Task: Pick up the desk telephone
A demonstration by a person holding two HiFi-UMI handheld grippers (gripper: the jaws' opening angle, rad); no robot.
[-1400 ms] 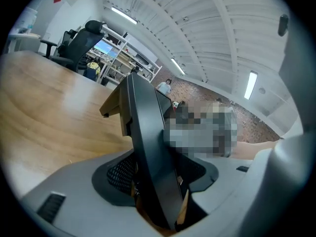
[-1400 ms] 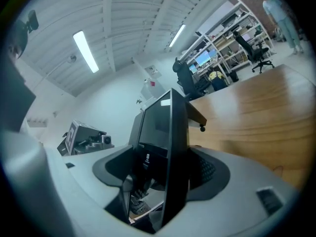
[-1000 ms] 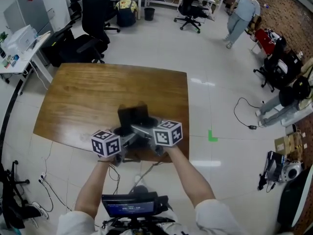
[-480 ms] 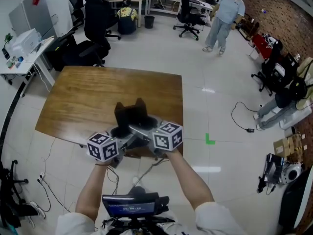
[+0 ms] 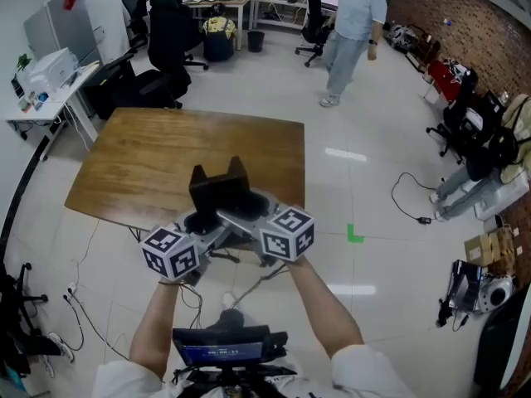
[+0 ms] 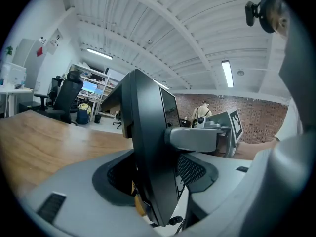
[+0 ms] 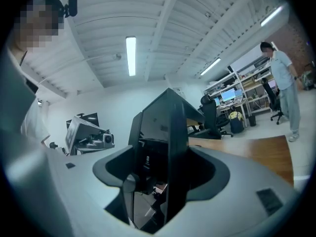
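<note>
The desk telephone [image 5: 222, 191] is black with an angular body and hangs in the air over the front edge of the wooden table [image 5: 158, 152]. My left gripper [image 5: 202, 223] is shut on its left side and my right gripper [image 5: 250, 212] on its right side. In the left gripper view the telephone [image 6: 148, 147] stands as a dark slab between the grey jaws of the left gripper [image 6: 150, 181]. The right gripper view shows the telephone [image 7: 165, 132] clamped between the jaws of the right gripper [image 7: 158, 181]. A cord [image 5: 242, 283] trails down from the telephone.
Black office chairs [image 5: 166, 36] stand beyond the table. At the far left is a white desk [image 5: 46, 85] with a printer. A person [image 5: 347, 31] walks across the floor at the back. Cables [image 5: 412, 199] and bags lie at the right.
Both grippers have lifted the telephone off the table and drawn it toward me. The person at the back has walked leftward and closer.
</note>
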